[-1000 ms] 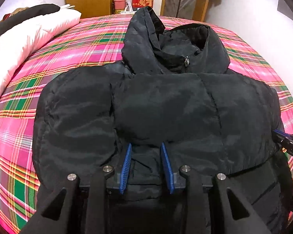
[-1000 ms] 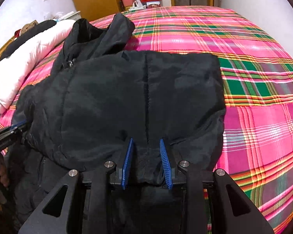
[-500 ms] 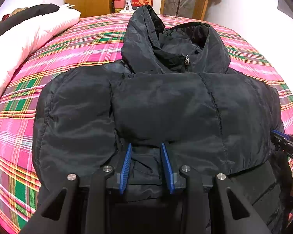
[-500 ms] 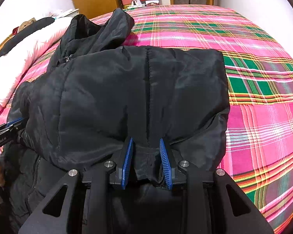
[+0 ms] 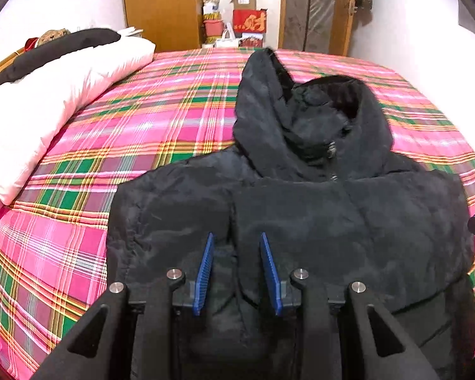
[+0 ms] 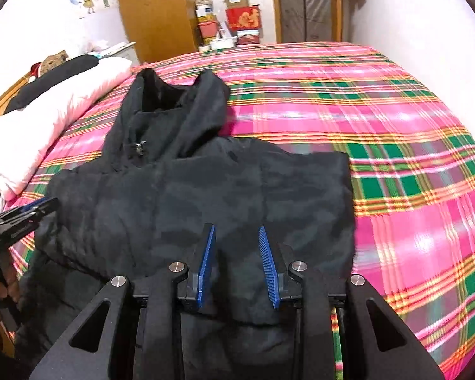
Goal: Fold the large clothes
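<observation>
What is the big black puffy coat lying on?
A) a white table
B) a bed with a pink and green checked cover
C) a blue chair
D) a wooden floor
B: the black coat is spread flat on the pink and green checked cover of the bed, with a white pillow lying beside it on the same cover.

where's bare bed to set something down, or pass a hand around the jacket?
Free: plaid bedspread right of the black jacket, out to the bed's edge; also the strip between jacket and white pillow, and beyond the hood. Crowded: the near edge, where both grippers sit over the fabric.
</observation>
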The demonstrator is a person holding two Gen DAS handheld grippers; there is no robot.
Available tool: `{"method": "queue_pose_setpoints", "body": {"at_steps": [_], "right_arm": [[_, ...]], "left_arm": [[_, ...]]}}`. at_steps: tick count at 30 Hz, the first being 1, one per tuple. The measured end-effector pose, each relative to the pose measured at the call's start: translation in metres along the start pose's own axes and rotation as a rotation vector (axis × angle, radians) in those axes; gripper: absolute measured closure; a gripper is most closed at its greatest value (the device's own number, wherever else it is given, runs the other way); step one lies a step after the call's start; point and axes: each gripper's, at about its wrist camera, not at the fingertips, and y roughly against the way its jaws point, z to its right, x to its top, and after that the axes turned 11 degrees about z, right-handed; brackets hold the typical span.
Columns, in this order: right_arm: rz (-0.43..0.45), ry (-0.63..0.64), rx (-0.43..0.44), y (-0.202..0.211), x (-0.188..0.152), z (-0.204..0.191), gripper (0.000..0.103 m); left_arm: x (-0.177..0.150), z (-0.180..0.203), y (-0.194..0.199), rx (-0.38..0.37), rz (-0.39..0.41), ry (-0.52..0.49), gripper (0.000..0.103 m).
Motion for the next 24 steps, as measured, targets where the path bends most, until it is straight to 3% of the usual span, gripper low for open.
{"method": "queue_pose_setpoints", "body": {"at_steps": [3, 5, 17, 21, 24], "right_arm": [[-0.083, 0.010, 0.016, -0.030, -0.008, -0.010, 0.069], [-0.090, 0.029, -0.002, -0.038, -0.012, -0.012, 0.069], [-0.062, 0.016, 0.013, -0.011, -0.003, -0.013, 0.067], [-0.027, 0.015, 0.043, 0.000, 0.010, -0.020, 0.056], [-0.016, 0.015, 0.059, -0.005, 0.025, -0.025, 0.056]], "left_arm": [[-0.005, -0.003, -0.011, 0.006, -0.031, -0.001, 0.069], [-0.007, -0.003, -0.012, 0.005, -0.037, -0.003, 0.069], [0.003, -0.003, 0.007, -0.015, -0.013, 0.011, 0.069], [0.012, -0.008, 0.022, -0.044, 0.012, 0.041, 0.068], [0.023, -0.012, 0.025, -0.075, 0.025, 0.074, 0.060]]}}
